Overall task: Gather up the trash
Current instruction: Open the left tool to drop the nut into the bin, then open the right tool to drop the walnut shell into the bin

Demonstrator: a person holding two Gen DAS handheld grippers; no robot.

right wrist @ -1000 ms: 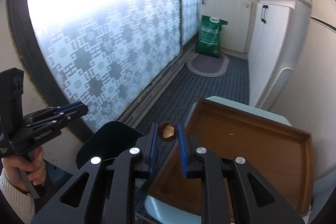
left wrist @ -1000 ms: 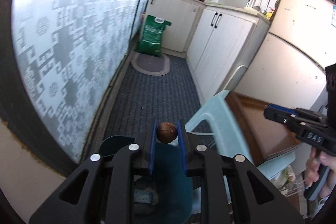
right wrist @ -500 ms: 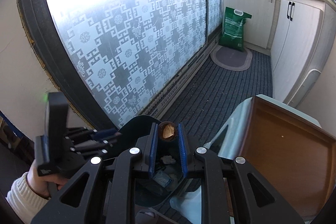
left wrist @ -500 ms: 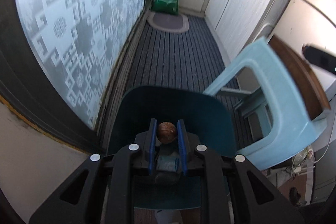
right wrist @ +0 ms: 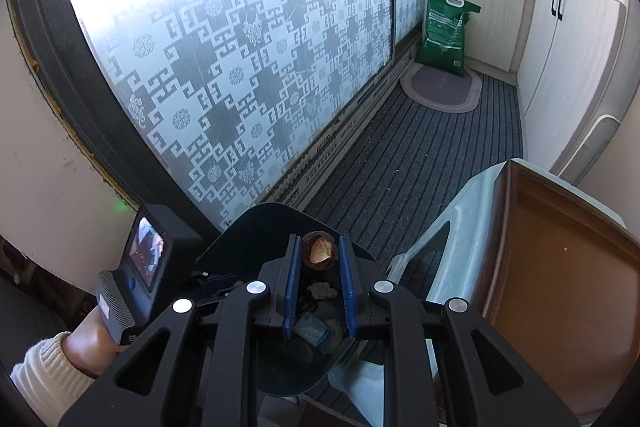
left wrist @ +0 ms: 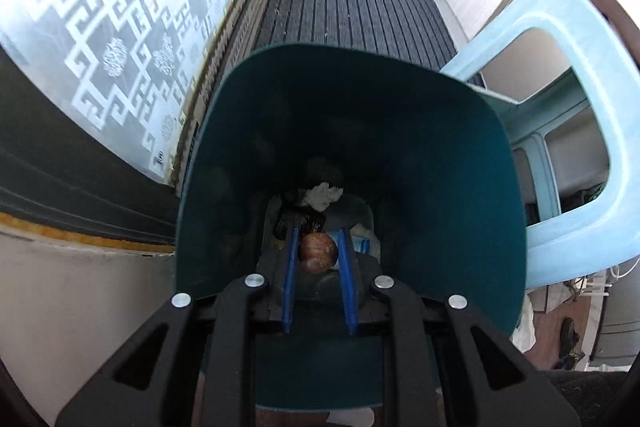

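My left gripper [left wrist: 318,241] is shut on a round brown nut shell [left wrist: 318,251] and reaches down inside the dark teal trash bin [left wrist: 400,131]. Crumpled white paper [left wrist: 322,195] and wrappers lie at the bin's bottom. My right gripper [right wrist: 319,247] is shut on a broken brown shell half [right wrist: 319,253] with a pale inside, held above the same bin [right wrist: 256,227]. The left gripper's body [right wrist: 148,267] shows at lower left in the right wrist view, its fingers hidden in the bin.
A light blue plastic stool [left wrist: 568,131] stands right of the bin and carries a brown wooden tray [right wrist: 560,275]. A patterned frosted glass door [right wrist: 240,47] runs along the left. A green bag [right wrist: 444,31], an oval mat [right wrist: 440,87] and white cabinets [right wrist: 568,39] stand at the far end.
My left gripper has dropped from above the stool down into the bin with its shell. My right gripper has moved left from over the tray to above the bin.
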